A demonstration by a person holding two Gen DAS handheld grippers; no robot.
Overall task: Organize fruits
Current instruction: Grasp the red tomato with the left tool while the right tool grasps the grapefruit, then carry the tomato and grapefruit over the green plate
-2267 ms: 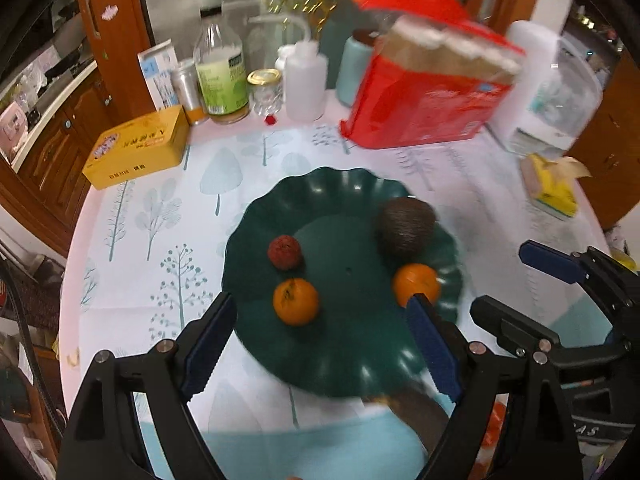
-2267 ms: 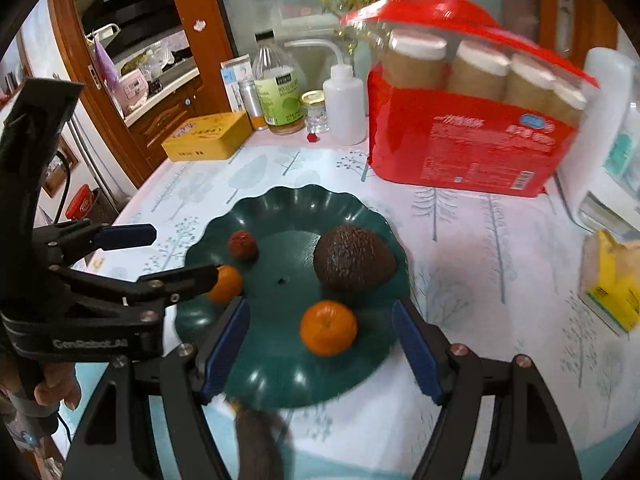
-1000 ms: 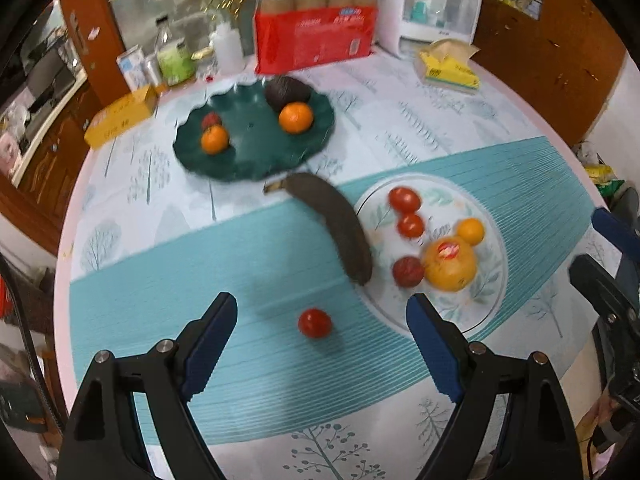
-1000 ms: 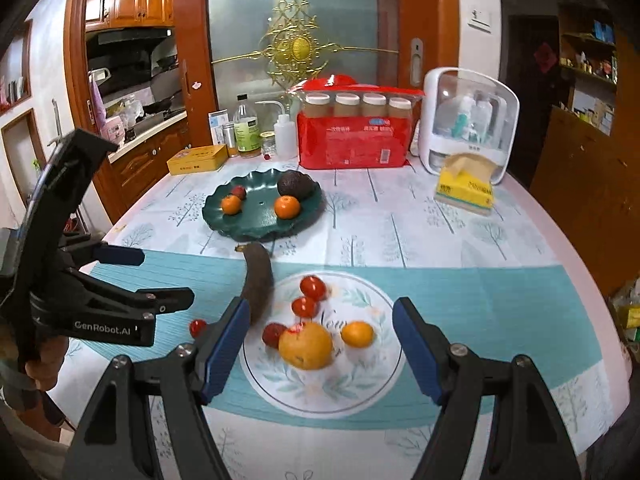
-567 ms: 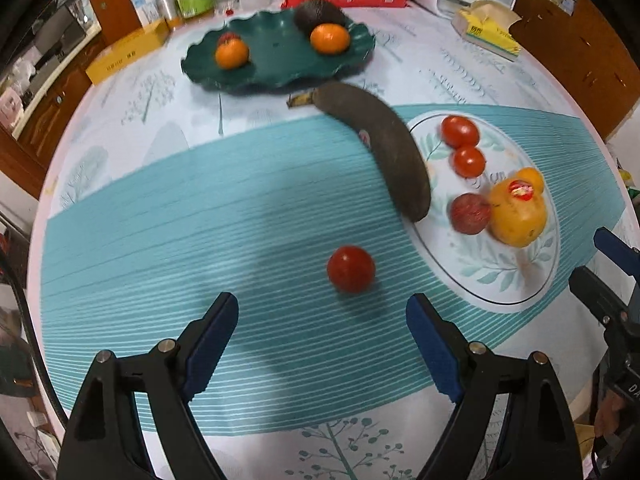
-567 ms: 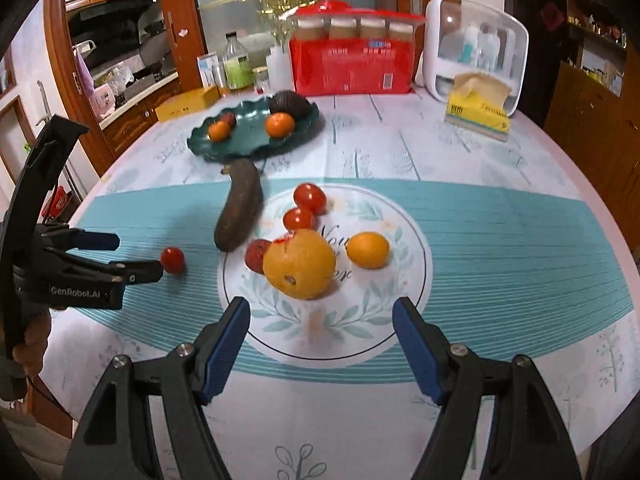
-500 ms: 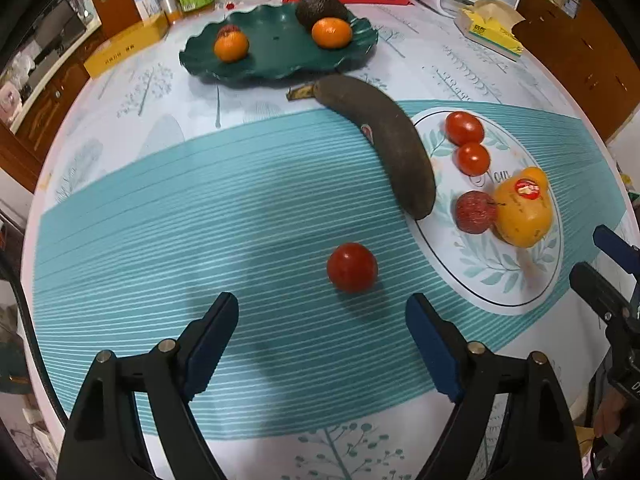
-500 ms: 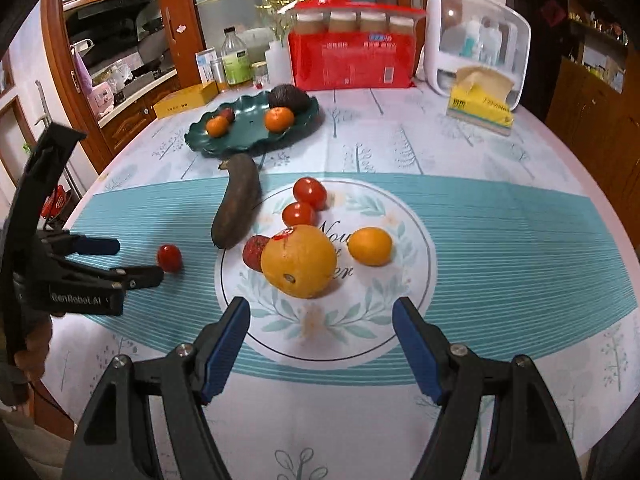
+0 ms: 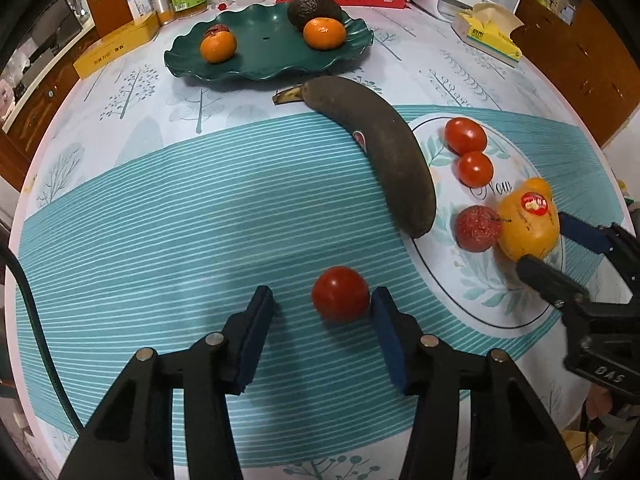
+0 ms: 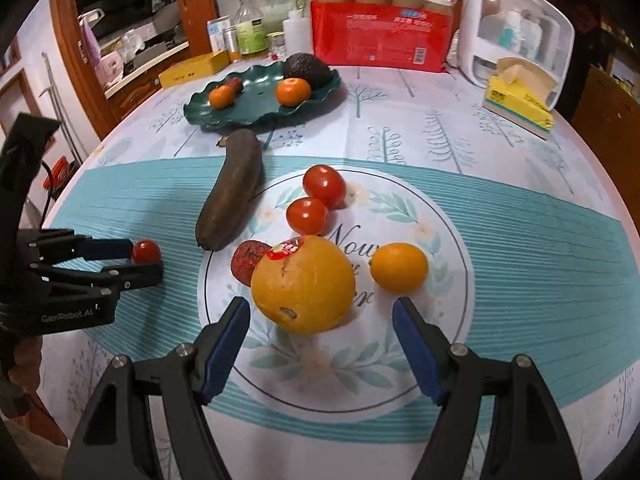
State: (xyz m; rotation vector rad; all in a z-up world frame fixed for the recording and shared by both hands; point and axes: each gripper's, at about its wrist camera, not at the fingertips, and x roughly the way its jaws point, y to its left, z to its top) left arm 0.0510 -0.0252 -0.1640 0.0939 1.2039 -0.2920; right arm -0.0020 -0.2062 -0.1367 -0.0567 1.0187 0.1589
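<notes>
A round table is covered by a white, tree-printed cloth with a teal striped band. Directly on it are laid a scalloped green dish, a blackened banana, a loose red tomato and a yellow tissue pack.

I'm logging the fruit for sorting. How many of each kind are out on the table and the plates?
Tomatoes: 3
Tangerines: 2
Small dark-red wrinkled fruits: 2
Banana: 1
Avocado: 1
Large orange: 1
Small yellow-orange citrus: 1
Total: 11
</notes>
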